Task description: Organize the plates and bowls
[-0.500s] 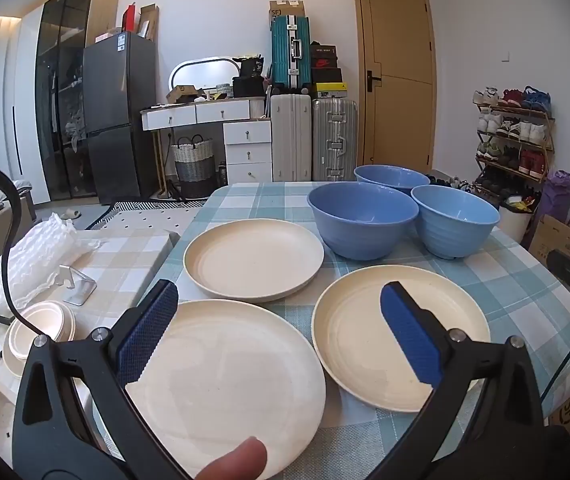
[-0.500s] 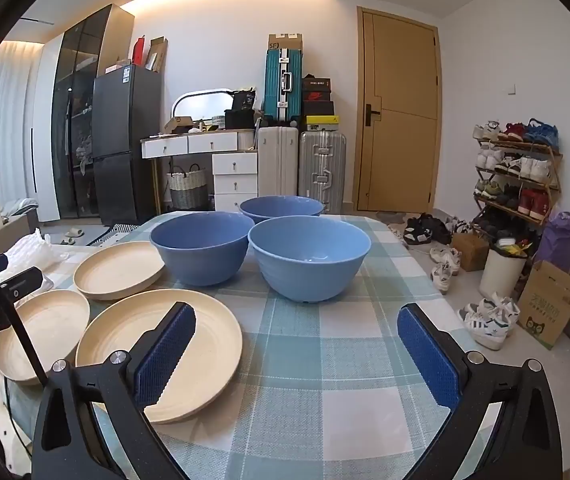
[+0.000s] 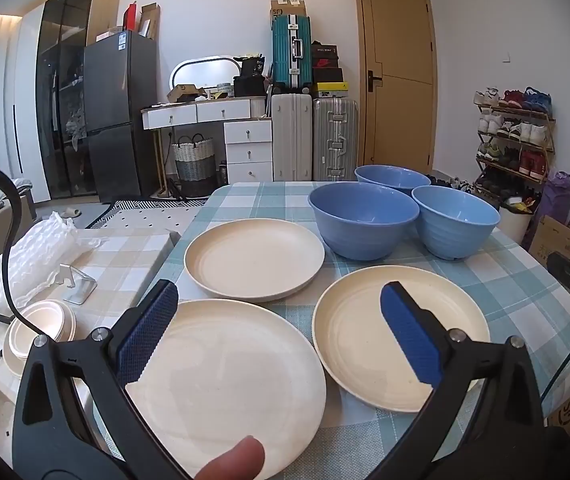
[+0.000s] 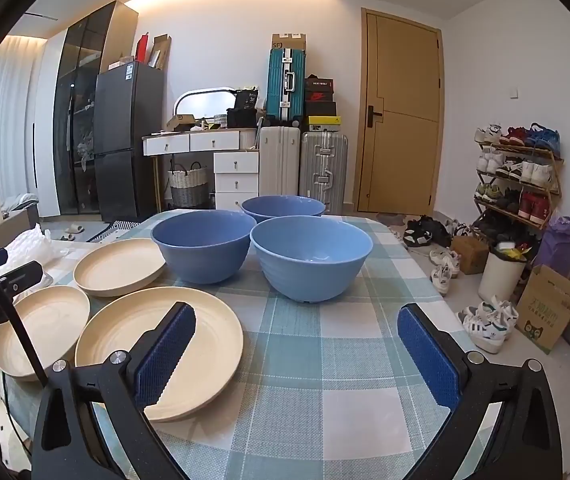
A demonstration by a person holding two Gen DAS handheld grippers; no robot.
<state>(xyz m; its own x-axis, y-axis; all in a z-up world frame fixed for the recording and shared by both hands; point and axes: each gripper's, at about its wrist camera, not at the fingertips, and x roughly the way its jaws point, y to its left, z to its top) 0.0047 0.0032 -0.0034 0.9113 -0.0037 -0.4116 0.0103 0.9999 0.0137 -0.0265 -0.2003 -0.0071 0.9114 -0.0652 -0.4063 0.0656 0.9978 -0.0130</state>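
Note:
Three cream plates lie on the checked table: a near left plate (image 3: 225,384), a near right plate (image 3: 365,320) and a far plate (image 3: 253,260). Three blue bowls stand behind them: a left bowl (image 3: 363,220), a right bowl (image 3: 455,220) and a far bowl (image 3: 391,178). My left gripper (image 3: 279,300) is open and empty, above the two near plates. My right gripper (image 4: 297,316) is open and empty, over the cloth in front of the right bowl (image 4: 311,256), beside the near right plate (image 4: 205,340). The left bowl (image 4: 203,246) and far bowl (image 4: 283,206) show there too.
A low side table (image 3: 125,256) at the left holds white wrapping (image 3: 33,256), a metal stand (image 3: 79,284) and small stacked cream dishes (image 3: 41,328). The table's right edge (image 4: 425,280) drops to a floor with shoes, a bin (image 4: 501,276) and boxes. Suitcases (image 3: 313,136) stand by the far wall.
Both grippers have stayed nearly still, with only a slight shift of view. The plates and bowls have not moved.

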